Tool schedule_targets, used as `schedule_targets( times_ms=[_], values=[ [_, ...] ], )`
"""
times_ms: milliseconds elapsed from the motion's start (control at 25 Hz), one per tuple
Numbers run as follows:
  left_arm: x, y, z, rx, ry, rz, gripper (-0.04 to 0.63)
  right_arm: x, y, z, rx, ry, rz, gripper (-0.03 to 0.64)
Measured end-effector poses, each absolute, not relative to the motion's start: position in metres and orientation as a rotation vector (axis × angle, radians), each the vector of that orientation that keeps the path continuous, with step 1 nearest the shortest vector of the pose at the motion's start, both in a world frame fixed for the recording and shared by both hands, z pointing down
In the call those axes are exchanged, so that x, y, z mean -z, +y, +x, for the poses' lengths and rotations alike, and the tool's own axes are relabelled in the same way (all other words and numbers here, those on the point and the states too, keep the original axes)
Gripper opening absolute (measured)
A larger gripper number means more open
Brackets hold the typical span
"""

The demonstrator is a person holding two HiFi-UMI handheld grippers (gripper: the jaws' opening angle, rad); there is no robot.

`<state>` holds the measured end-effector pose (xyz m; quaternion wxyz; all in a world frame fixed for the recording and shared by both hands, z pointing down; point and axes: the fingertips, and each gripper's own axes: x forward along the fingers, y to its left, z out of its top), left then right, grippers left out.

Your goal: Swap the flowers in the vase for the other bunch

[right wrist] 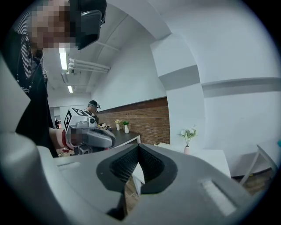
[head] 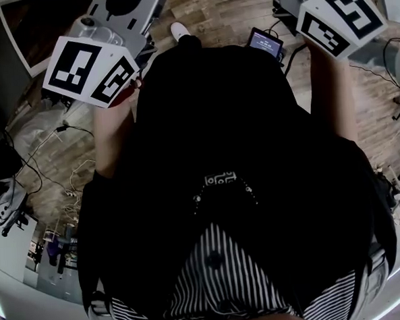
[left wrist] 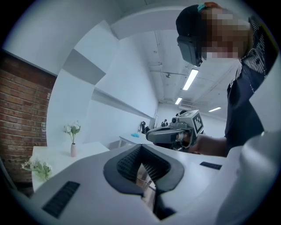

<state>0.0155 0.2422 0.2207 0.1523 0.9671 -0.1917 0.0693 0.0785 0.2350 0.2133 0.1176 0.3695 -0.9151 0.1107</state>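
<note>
Step in hand: approach, as I judged it; neither bunch had been touched and the swap was not yet begun.
Vase [left wrist: 73, 150]: stood upright on the white table [left wrist: 94, 148], well apart from both grippers.
Flowers in the vase [left wrist: 72, 128]: pale blooms on thin green stems, rising straight above the vase's neck.
Other bunch [left wrist: 38, 167]: lay on the same table, near the vase, toward the table's closer edge.
Left gripper [left wrist: 147, 173]: jaws pressed together, nothing between them.
Right gripper [right wrist: 131, 173]: jaws pressed together too, also empty.
Doing it well: spread one gripper's jaws before reaching the vase, pinch the stems just above the neck, and lift straight up.
Watch for: the vase looked slim and light, so a sideways pull could tip it; the free gripper might steady it.
</note>
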Motion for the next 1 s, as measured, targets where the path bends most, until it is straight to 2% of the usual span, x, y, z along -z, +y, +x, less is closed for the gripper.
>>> schedule_targets(
  times_ms=[560,1000],
  values=[
    [-0.222,0.166,-0.009,-0.162,-0.442,2.817,0.007,-0.214,0.162,0.051,-0.305,-2.615,1.175,0.003],
    [-0.222,0.146,-0.022,-0.072,-0.364,2.817,0.007,-0.208,0.144,0.028,-0.269,-2.552,1.255,0.003]
  ],
)
